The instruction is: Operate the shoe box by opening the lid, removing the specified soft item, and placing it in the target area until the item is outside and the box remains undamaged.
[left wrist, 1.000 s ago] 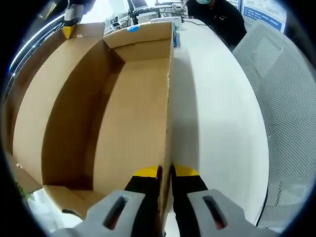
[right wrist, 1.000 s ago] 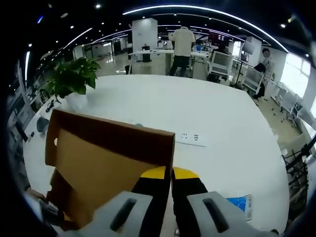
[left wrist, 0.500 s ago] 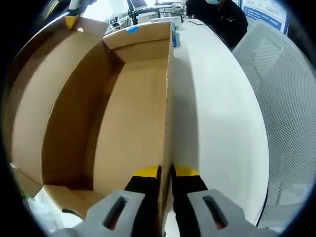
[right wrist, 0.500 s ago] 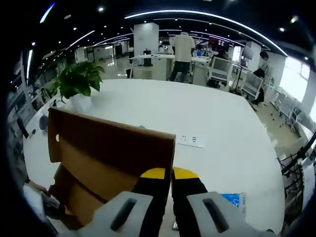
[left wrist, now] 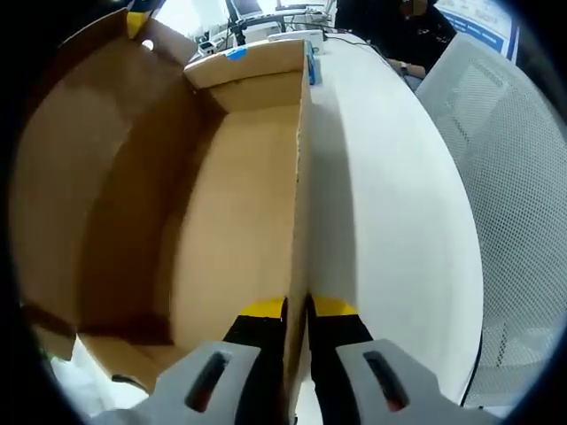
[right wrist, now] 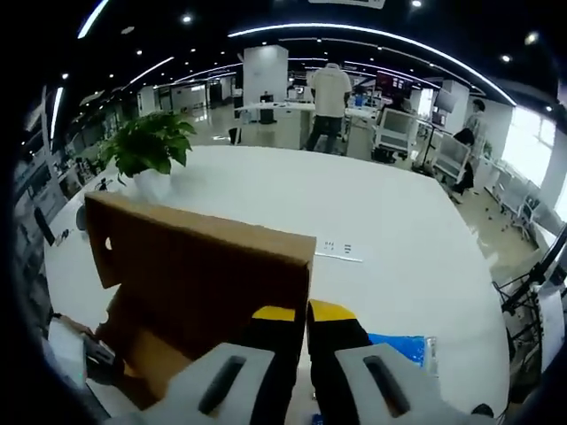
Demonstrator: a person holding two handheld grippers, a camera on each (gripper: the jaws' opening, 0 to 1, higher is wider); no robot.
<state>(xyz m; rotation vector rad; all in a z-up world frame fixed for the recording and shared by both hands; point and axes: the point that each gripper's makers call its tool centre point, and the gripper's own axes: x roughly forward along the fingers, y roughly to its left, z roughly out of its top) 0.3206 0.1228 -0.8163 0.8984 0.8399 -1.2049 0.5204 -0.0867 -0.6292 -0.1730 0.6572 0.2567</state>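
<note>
The left gripper has its jaws pinched tight on the right wall of the box. The box sits open on the white table. The right gripper has its jaws squeezed on the edge of the lid, which stands up. A plant is far left.

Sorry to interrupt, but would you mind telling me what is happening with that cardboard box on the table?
A person is opening a cardboard shoe box on a white table with two handheld claws. The left claw is pinched on the box's side wall, steadying it. The right claw grips the edge of the lid, which stands raised. The part of the box's inside that shows looks empty.
</note>
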